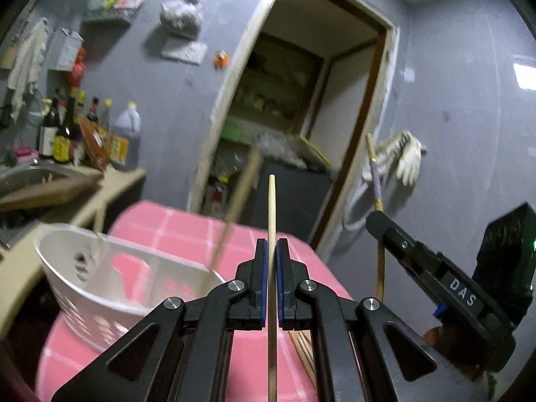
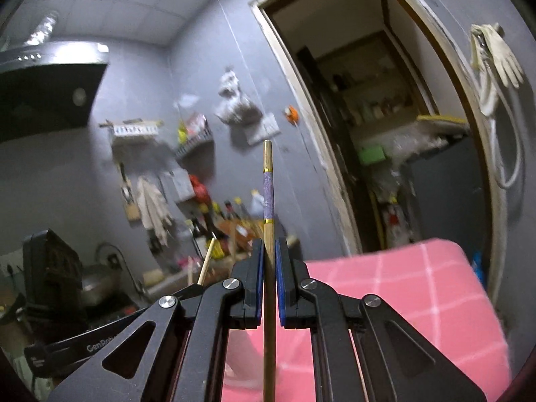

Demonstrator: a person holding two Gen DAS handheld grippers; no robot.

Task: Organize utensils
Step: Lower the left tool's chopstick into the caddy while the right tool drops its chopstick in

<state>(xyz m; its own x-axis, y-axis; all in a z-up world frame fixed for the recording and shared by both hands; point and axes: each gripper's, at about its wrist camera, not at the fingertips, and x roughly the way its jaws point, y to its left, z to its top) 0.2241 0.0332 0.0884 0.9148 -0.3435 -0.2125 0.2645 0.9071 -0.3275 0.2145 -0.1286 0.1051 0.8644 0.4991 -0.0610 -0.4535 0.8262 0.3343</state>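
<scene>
Left gripper point(image 1: 272, 251) clamped on a plain wooden chopstick point(image 1: 272, 207), jaws nearly together, stick running straight out along the fingers, tip up and forward. Right gripper point(image 2: 269, 251) likewise pinched shut on a chopstick with purple band point(image 2: 269, 194), gold rings either end of the band, butt end forward.

Both sticks lifted clear of the pink checked table point(image 1: 187, 227), pointing roughly level toward the grey wall and doorway. In left wrist view, right gripper off to the right side, its banded stick standing near upright there.

White perforated basket point(image 1: 100, 288) sitting at left edge of the table, below and left of the left jaws. One stick already leaning inside it, blurred. More loose chopsticks point(image 1: 303, 351) lying on the table just under the left gripper, right of its centreline.

Key relation: basket opens upward, both held sticks near level along the finger axis. So likely need to tip each stick toward vertical before lowering in. Left hand nearer the basket; right hand well to the far side, basket not visible in right wrist view.

Risk, as a guess: thin stick pivoting in the pads during tilt.
</scene>
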